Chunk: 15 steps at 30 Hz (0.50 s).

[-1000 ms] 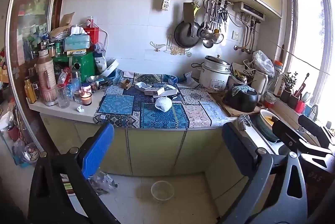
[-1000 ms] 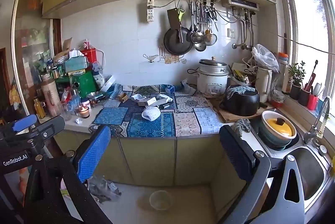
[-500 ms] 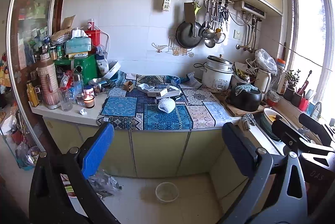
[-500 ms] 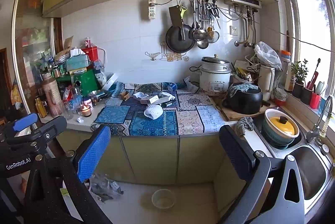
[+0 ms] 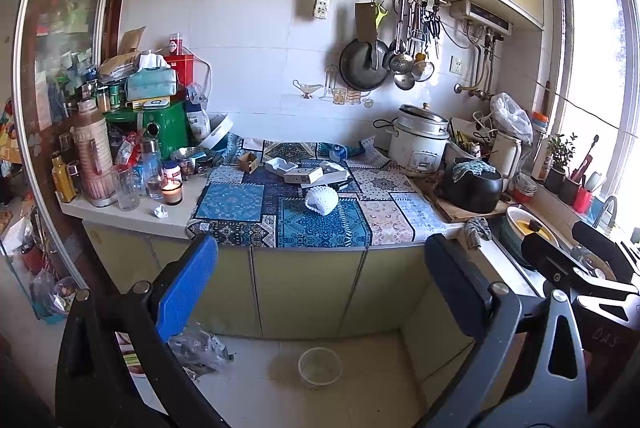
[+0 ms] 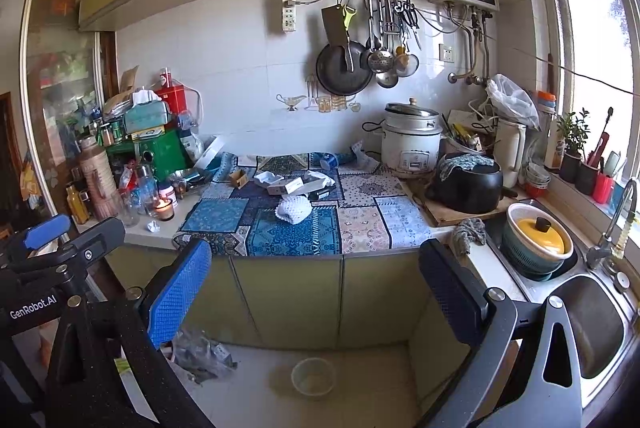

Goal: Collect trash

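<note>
Both grippers hang in front of the kitchen counter [image 5: 120,214], well back from its front edge, with open air between them and the cabinet doors below. The left gripper [image 5: 320,292] has its jaws spread wide with nothing between them, and the right gripper [image 6: 316,288] is likewise released and empty; the right wrist view shows the left tool at its lower left, bearing the words "GenRobot.AI". On the patterned blue cloth [image 5: 320,228], which hangs slightly over the counter's edge, a white foam fruit net [image 5: 321,200] lies near the middle, its long axis running roughly left to right, with clear cloth in front of it. Behind it a flat white box [image 5: 303,175] and loose wrappers crowd together. A small crumpled paper ball [image 5: 161,211] sits on the bare counter, just beside a lit candle jar [image 5: 172,191] and close to the front edge. On the floor, a clear plastic bowl [image 5: 320,367] stands upright and a crumpled plastic bag [image 5: 198,348] lies to its left. To the right, a sink [image 6: 592,332] borders the counter.
</note>
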Tool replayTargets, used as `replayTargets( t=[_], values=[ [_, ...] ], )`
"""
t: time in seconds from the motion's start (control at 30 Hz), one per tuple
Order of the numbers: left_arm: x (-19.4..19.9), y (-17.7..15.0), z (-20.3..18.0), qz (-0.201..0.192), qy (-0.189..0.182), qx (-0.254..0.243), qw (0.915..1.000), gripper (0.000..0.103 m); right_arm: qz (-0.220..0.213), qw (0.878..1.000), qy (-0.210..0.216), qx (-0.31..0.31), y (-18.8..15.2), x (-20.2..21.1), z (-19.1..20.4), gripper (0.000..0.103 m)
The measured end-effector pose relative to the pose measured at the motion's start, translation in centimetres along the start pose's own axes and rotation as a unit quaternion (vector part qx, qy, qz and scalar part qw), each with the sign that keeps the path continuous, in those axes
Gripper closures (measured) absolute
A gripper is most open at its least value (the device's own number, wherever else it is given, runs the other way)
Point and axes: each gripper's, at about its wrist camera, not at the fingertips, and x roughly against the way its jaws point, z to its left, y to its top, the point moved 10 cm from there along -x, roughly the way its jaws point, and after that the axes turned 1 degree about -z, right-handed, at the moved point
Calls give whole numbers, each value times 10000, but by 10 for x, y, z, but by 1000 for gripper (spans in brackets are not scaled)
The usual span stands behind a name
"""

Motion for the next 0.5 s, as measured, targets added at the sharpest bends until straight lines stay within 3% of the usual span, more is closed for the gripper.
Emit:
replayTargets(
  t=[0.5],
  values=[
    [-3,0,4,6,26,-8,10000,0,66,10000,27,-32,-4,-4,3,0]
  ],
)
